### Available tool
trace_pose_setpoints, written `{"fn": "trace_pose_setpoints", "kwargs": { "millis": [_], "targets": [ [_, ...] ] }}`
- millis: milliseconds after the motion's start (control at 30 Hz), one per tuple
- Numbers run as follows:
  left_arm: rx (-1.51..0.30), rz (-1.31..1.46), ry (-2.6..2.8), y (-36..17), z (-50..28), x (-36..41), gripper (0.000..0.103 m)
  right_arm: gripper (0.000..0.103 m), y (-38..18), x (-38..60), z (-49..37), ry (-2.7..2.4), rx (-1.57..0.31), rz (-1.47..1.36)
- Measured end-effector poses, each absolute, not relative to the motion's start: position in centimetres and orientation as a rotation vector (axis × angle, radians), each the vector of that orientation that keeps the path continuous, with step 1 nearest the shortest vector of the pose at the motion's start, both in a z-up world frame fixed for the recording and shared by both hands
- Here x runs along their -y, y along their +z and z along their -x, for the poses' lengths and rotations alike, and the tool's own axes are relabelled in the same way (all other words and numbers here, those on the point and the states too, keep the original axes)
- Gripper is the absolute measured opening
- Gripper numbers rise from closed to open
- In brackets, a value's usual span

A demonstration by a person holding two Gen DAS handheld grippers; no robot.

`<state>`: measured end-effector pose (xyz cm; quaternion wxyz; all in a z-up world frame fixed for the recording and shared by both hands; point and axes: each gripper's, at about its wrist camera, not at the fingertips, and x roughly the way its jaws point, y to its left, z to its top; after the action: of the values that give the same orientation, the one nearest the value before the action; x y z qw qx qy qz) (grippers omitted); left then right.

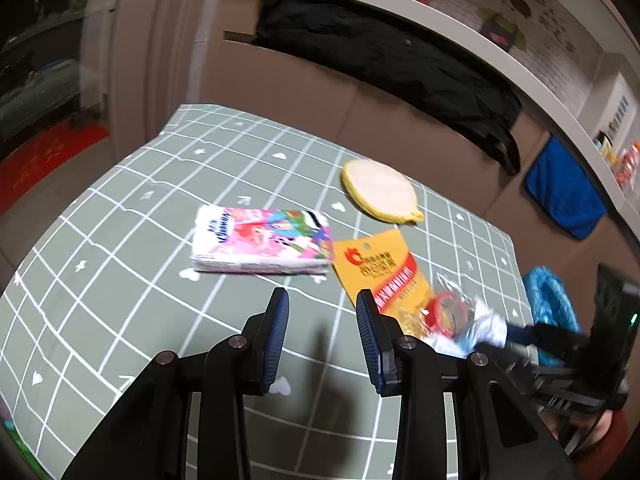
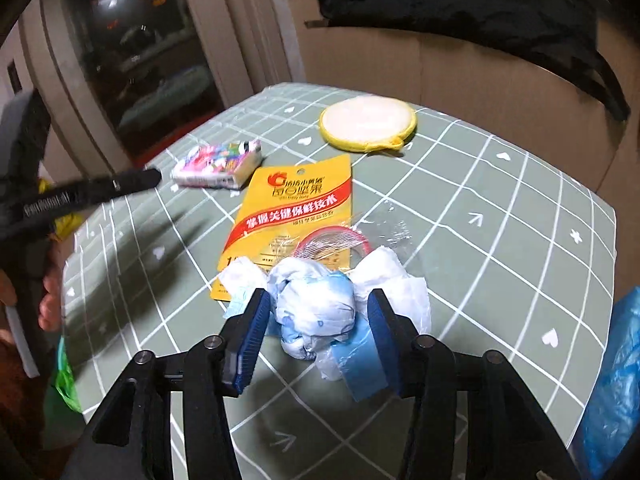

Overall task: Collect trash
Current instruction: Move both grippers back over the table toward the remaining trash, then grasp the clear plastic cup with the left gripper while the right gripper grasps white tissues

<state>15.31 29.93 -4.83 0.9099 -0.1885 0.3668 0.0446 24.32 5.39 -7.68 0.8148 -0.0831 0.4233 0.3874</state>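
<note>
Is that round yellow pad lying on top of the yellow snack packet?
No, the round yellow pad lies apart on the checked tablecloth, beyond the yellow snack packet, with bare cloth between them.

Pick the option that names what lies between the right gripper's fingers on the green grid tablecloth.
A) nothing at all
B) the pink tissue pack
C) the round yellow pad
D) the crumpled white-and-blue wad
D: in the right wrist view the crumpled white-and-blue wad sits between the fingers of the right gripper, while the pink tissue pack and round yellow pad lie farther off.
</note>
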Motion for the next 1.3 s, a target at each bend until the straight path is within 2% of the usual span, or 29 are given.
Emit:
{"fn": "trace_pose_setpoints", "kwargs": {
  "millis": [133,367,667,833,933,1033,1300],
  "targets": [
    [-0.771,0.372,0.017,-4.9,-15.9,-28.1,0.036,0.033,-5.9,-2.6,-24.3,0.789,-0.854,0.120],
    [-0.851,0.324,-0.162,-5.1,-18.5,-23.1,0.036,0.033,-3.7,4.4,-24.5,0.658,-0.786,0.003],
    [-0.928,0.068,-0.225,-5.9,-22.9,-16.0,0.036,0.033,-5.2,9.8,-25.2,0.563,-0.822,-0.107],
    [-0.951,-0.036,-0.160,-7.3,-24.0,-14.7,0.036,0.033,-6.2,10.5,-25.1,0.557,-0.833,-0.137],
    [-0.937,-0.063,-0.156,-7.4,-23.8,-14.3,0.040,0.034,-6.7,10.7,-25.2,0.554,-0.848,-0.146],
    [-0.935,-0.074,-0.162,-7.5,-23.7,-14.1,0.044,0.034,-7.4,10.9,-25.2,0.554,-0.863,-0.154],
    [-0.938,-0.045,-0.224,-7.2,-23.3,-13.9,0.045,0.035,-8.1,10.5,-25.1,0.557,-0.880,-0.165]
  ]
}}
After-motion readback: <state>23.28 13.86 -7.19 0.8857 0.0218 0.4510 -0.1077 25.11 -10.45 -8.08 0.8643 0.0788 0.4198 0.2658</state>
